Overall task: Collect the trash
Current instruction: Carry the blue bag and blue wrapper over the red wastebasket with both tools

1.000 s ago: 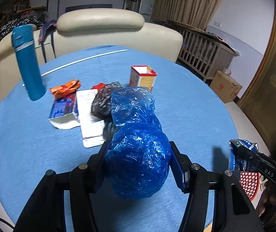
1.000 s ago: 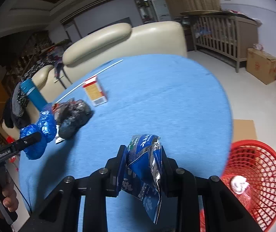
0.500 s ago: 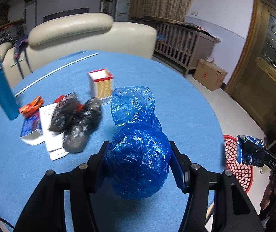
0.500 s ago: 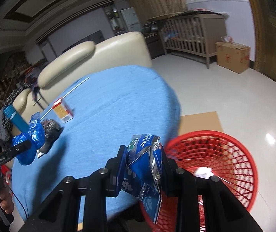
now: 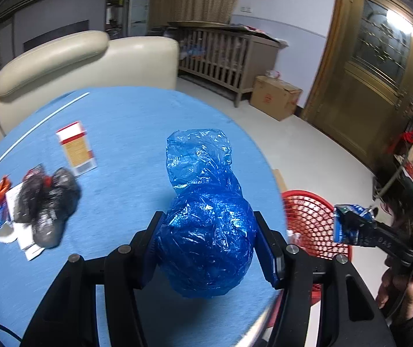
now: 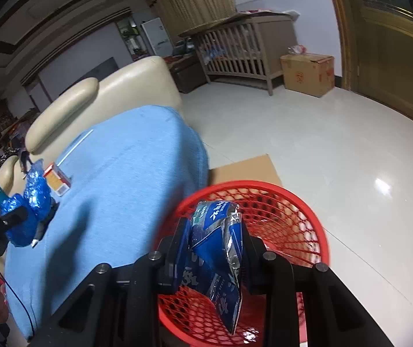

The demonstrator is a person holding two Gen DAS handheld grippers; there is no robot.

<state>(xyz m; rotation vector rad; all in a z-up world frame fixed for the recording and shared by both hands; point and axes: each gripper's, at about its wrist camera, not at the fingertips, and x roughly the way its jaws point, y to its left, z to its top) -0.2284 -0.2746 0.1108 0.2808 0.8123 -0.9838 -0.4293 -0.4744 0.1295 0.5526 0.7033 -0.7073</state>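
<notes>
- Left wrist view: left hand-held gripper (image 5: 208,245) pinches a blue bag (image 5: 206,231) above the desk's (image 5: 131,133) near edge, not yet over the red basket (image 5: 310,225) beside the desk's right edge. A black bag (image 5: 47,205), carton (image 5: 76,147) and scraps remain near the left edge.
- Right wrist view: right hand-held gripper (image 6: 213,248), pressed together on a foil wrapper (image 6: 218,248), hangs over the basket (image 6: 307,211); release remains.

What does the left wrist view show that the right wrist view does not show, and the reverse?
Only the left wrist view shows the black bags and papers on the table. Only the right wrist view shows the flat cardboard on the floor behind the red basket. Both show the blue bag in the left hand-held gripper, the snack packet in the right hand-held gripper, and the orange-and-red box.
</notes>
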